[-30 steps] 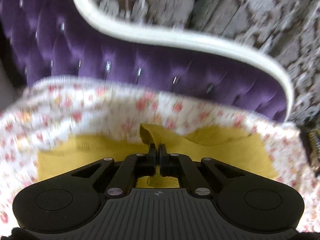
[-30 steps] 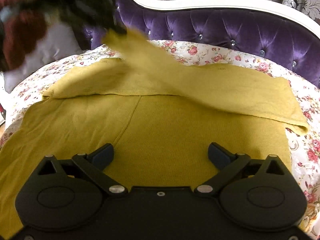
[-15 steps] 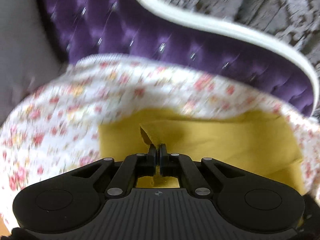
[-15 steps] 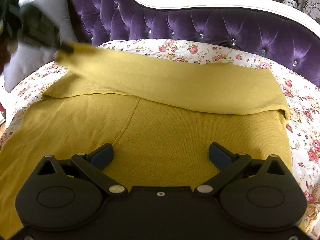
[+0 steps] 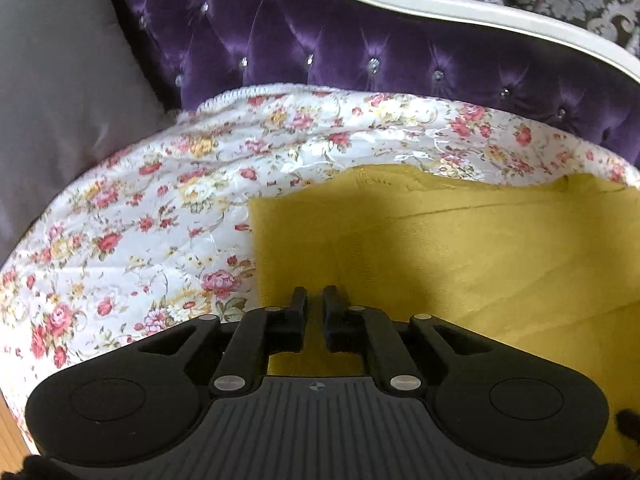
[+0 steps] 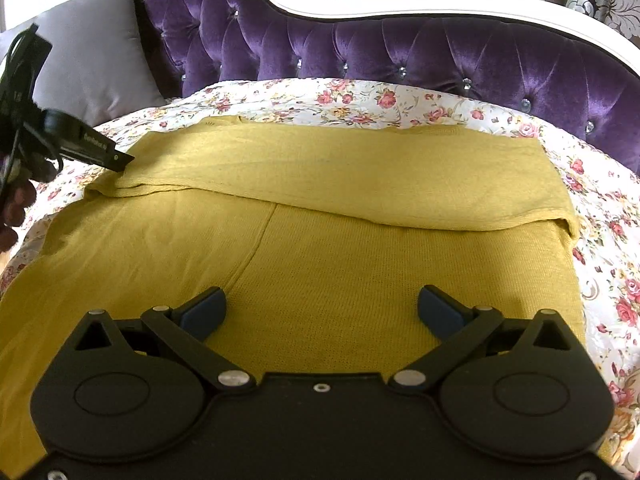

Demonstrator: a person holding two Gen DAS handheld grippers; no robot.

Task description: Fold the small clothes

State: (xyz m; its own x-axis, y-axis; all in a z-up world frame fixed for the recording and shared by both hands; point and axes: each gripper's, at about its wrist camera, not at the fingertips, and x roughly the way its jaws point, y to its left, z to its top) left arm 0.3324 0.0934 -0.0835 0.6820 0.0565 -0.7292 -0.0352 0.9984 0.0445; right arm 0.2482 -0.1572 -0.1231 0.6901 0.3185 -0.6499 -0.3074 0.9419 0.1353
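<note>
A mustard-yellow knit garment (image 6: 320,248) lies flat on the floral bedspread (image 6: 360,100), its far part folded over toward me as a long flap (image 6: 340,176). It also shows in the left wrist view (image 5: 440,248). My left gripper (image 5: 315,296) hovers just above the garment's left edge, its jaws a narrow gap apart and holding nothing; it also shows in the right wrist view (image 6: 120,162) at the flap's left end. My right gripper (image 6: 320,308) is wide open and empty over the near part of the garment.
A purple tufted headboard (image 6: 400,48) with a white frame runs behind the bed. A grey pillow (image 6: 92,64) leans at the left, also in the left wrist view (image 5: 60,100). Floral bedspread (image 5: 140,220) lies left of the garment.
My left gripper carried the garment's corner leftward, laid the flap flat, then opened slightly and let it go. My right gripper stayed still and open.
</note>
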